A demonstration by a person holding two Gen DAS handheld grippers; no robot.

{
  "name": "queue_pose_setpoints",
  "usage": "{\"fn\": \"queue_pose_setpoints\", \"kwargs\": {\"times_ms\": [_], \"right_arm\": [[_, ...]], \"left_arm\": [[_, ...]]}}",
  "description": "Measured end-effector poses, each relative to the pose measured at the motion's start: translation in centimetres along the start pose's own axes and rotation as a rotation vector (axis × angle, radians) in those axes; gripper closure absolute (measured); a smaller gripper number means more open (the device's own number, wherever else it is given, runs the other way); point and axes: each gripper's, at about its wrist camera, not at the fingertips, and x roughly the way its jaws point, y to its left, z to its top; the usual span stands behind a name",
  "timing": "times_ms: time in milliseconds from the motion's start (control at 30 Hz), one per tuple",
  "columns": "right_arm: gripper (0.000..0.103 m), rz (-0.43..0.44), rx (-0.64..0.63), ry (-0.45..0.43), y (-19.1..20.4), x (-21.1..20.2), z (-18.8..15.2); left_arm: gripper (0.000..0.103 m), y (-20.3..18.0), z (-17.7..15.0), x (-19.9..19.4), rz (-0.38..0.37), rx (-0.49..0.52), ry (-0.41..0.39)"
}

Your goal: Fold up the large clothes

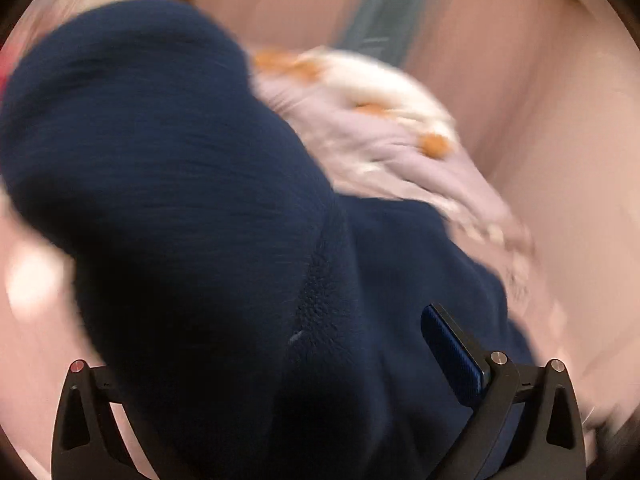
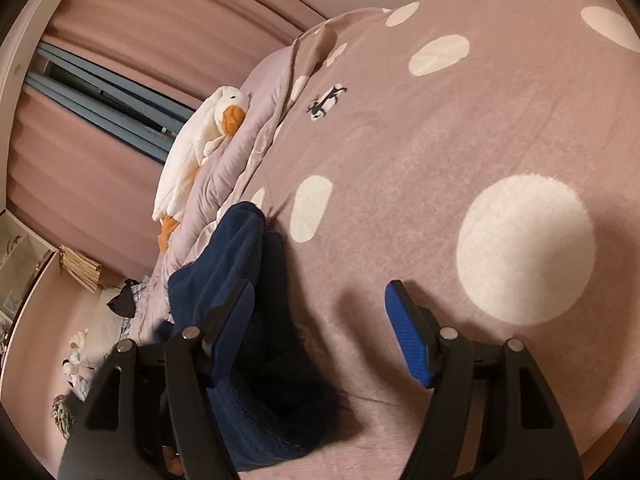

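Note:
A navy blue fleece garment (image 1: 192, 208) fills most of the blurred left wrist view. It drapes between the fingers of my left gripper (image 1: 280, 344) and hides the left finger; only the right blue pad (image 1: 452, 352) shows, wide apart from the left arm. In the right wrist view the same garment (image 2: 256, 320) lies bunched on the pink dotted bedspread (image 2: 460, 128), under and beside my left finger. My right gripper (image 2: 320, 320) is open, its blue pads wide apart, low over the bed, empty.
A white plush goose (image 2: 200, 148) with an orange beak lies on a rumpled grey quilt (image 2: 240, 160) at the bed's far side; it also shows in the left wrist view (image 1: 360, 100). Pink curtains (image 2: 140, 40) and a window stand behind. Clutter lies on the floor at the left.

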Motion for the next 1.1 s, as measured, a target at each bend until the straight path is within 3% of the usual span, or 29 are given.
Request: {"fn": "queue_pose_setpoints", "kwargs": {"times_ms": [67, 100, 167, 533, 800, 833, 900, 933, 967, 1033, 1100], "right_arm": [[0.033, 0.002, -0.025, 0.008, 0.7, 0.3, -0.2], [0.033, 0.0, -0.037, 0.014, 0.9, 0.4, -0.3], [0.032, -0.007, -0.058, 0.027, 1.3, 0.9, -0.6], [0.032, -0.051, -0.06, 0.032, 1.1, 1.5, -1.0], [0.031, -0.069, -0.065, 0.029, 1.4, 1.6, -1.3], [0.031, -0.072, -0.064, 0.031, 1.4, 1.7, -1.3], [0.031, -0.073, -0.065, 0.034, 1.4, 1.8, -1.2], [0.031, -0.074, -0.066, 0.035, 1.3, 1.8, -1.3], [0.031, -0.075, -0.065, 0.035, 1.3, 1.9, -1.3], [0.03, -0.076, -0.069, 0.038, 1.3, 2.0, -1.3], [0.03, -0.082, -0.082, 0.037, 1.3, 2.1, -1.4]], "left_arm": [[0.001, 4.6, 0.7, 1.8, -0.102, -0.242, 0.138], [0.001, 5.9, 0.5, 2.3, -0.146, -0.301, 0.181], [0.001, 7.8, 1.0, 2.3, -0.262, -0.355, 0.194], [0.001, 7.1, 1.0, 2.1, -0.279, -0.19, 0.187], [0.001, 7.3, 1.0, 1.6, -0.289, -0.17, 0.16], [0.003, 7.8, 1.2, 1.5, -0.3, -0.208, 0.152], [0.02, 8.9, 1.7, 1.4, -0.304, -0.283, 0.175], [0.04, 9.7, 1.9, 1.5, -0.287, -0.328, 0.202], [0.045, 10.6, 2.0, 1.8, -0.283, -0.375, 0.23], [0.045, 10.9, 2.3, 1.9, -0.305, -0.393, 0.25], [0.045, 9.3, 2.7, 1.4, -0.27, -0.27, 0.225]]}}
